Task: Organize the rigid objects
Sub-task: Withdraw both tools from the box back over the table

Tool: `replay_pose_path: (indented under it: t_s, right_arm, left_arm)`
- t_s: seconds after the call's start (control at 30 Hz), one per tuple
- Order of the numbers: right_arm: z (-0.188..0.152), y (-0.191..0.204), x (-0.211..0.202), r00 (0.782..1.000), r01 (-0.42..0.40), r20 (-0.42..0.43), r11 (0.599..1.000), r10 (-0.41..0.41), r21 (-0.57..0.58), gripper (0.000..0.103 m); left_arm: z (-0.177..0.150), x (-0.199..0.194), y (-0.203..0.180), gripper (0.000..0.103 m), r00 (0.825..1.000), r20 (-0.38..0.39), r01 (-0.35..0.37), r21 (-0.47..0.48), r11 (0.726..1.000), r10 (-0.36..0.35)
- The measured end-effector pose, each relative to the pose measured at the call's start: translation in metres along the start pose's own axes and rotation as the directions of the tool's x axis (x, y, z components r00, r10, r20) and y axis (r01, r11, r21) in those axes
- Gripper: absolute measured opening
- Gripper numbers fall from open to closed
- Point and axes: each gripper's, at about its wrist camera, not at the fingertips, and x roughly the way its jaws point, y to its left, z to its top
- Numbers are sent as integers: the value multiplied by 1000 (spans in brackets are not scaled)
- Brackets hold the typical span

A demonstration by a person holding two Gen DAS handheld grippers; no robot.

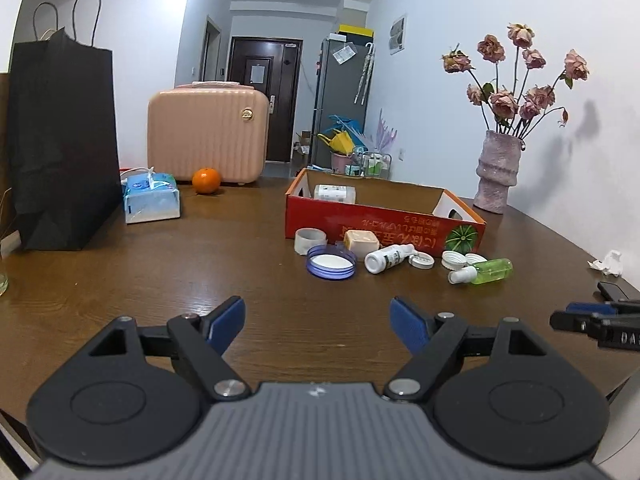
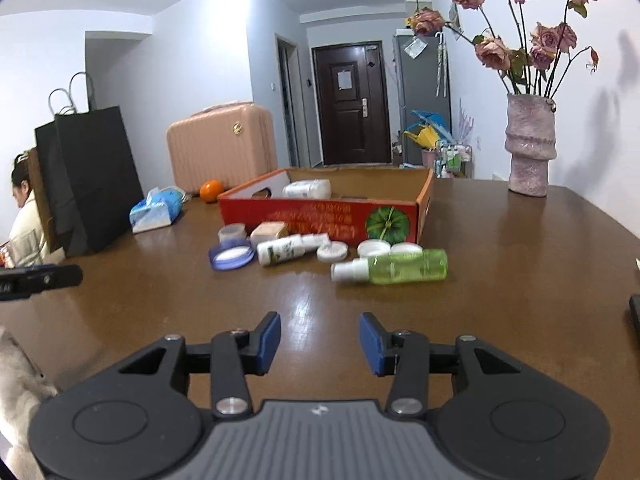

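Hovering over the table's (image 1: 120, 280) near edge, my left gripper (image 1: 318, 322) gapes wide, empty. My right gripper (image 2: 320, 342) is likewise spread, touching nothing, facing the green bottle (image 2: 404, 267).

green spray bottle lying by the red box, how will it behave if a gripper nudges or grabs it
The green spray bottle lies on its side and looks round, so a nudge would probably roll it. Its glossy clear plastic may slip between the pads. It looks small and probably light.

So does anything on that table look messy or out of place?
Yes: the green bottle and white bottle lie tipped over among loose lids in front of the red box, and a crumpled tissue sits near the table's right edge.
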Motion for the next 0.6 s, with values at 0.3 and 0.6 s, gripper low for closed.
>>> replay_pose_path:
  t_s: [0.3,0.6]
  right_arm:
    - [-10,0,-17,1000,25,8,1000,-25,-2,50]
    - [-12,-13,5,1000,18,-13,999,-17,29,53]
  left_arm:
    - [-2,4,-25,84,998,-9,64,43,997,-64]
    - [-4,36,-39,87,997,-38,71,107,992,-68]
